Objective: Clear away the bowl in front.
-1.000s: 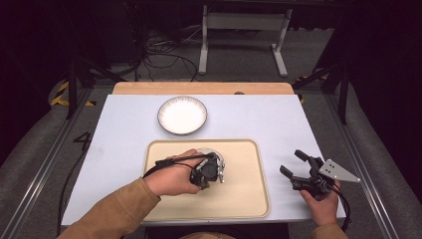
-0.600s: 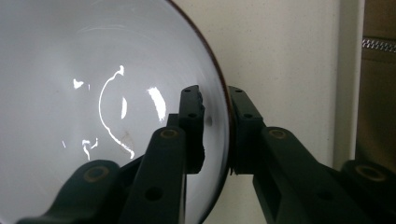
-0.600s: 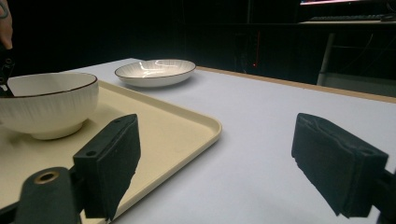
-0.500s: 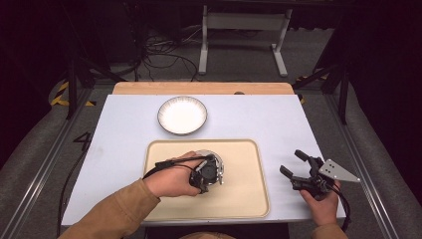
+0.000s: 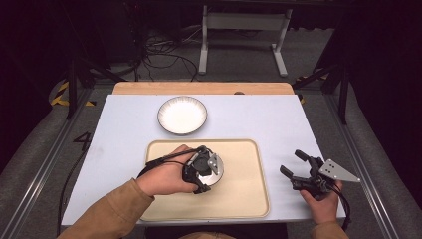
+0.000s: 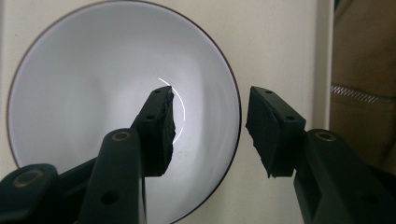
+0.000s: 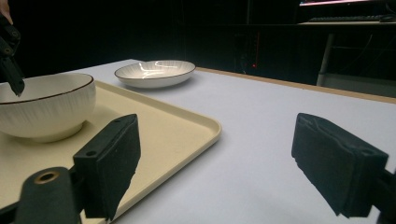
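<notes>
A white bowl (image 5: 215, 176) with a dark rim stands on the beige tray (image 5: 244, 199), left of its middle. My left gripper (image 5: 201, 174) points down over it, open. In the left gripper view, one jaw of the left gripper (image 6: 208, 121) hangs inside the bowl (image 6: 84, 93) and the other just outside its rim. My right gripper (image 5: 290, 162) rests low over the table right of the tray, open and holding nothing. The right gripper view has the right gripper (image 7: 215, 154) facing the bowl (image 7: 42, 107) across the tray (image 7: 177, 126).
A shallow white plate (image 5: 182, 114) sits on the pale table behind the tray, also the plate (image 7: 155, 72) in the right gripper view. A wooden strip (image 5: 199, 88) runs along the table's far edge. Cables and a metal stand lie on the floor beyond.
</notes>
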`<state>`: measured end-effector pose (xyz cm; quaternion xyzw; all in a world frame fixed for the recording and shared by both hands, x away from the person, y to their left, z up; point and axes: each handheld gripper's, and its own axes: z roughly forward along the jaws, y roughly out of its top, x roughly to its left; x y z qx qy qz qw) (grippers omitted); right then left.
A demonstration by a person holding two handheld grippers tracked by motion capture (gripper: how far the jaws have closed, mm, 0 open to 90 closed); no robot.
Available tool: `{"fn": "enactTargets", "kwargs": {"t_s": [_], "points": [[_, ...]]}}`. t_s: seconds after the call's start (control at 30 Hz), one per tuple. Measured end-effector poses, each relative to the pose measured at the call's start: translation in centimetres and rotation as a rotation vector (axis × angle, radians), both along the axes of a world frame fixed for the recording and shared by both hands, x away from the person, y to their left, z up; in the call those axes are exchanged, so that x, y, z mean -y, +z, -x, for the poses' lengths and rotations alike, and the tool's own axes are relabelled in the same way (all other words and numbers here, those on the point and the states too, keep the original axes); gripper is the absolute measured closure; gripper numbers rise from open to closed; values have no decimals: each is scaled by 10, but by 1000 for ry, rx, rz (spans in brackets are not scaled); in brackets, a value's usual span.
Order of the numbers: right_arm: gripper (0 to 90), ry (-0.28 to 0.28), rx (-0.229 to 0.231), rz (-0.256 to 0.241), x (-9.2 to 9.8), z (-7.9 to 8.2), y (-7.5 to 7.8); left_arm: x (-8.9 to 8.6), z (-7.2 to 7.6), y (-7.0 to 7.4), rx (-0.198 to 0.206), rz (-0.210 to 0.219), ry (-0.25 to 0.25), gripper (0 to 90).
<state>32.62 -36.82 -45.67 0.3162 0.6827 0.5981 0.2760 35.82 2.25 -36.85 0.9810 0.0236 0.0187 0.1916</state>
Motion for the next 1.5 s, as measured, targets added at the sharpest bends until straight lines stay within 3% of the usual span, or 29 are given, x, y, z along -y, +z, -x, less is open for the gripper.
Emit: {"fn": "enactTargets", "kwargs": {"t_s": [0.03,0.17,0.23,0.27,0.53,0.6,0.67,0.7,0.8,0.83,0.87,1.07,1.5], "points": [[159,0,0,0,0,0,0,0,0,0,0,0,0,530],[140,-3,-6,3,0,-1,0,-8,2,6,22,69,-1,517],[138,-2,-14,10,-1,-1,1,-15,6,9,38,125,21,510],[138,-2,-14,10,-1,-1,1,-15,6,9,38,125,21,503],[129,-3,-9,-3,0,-1,0,-40,10,19,81,323,92,480],[129,-3,-5,-7,1,0,0,-51,10,22,86,377,136,474],[128,-4,-2,-10,1,0,0,-54,11,22,89,393,148,470],[128,-4,-1,-12,1,0,0,-60,12,22,102,426,162,467],[128,-4,-1,-11,1,0,0,-67,13,22,105,450,182,460],[128,-3,-4,-14,1,0,0,-74,14,21,106,483,211,445],[128,-3,-4,-14,1,0,0,-74,14,21,106,483,211,439],[129,-4,-11,-22,2,-1,0,-105,20,21,133,579,301,419],[129,1,-11,-32,3,-1,0,-156,28,10,191,694,414,389]]}}
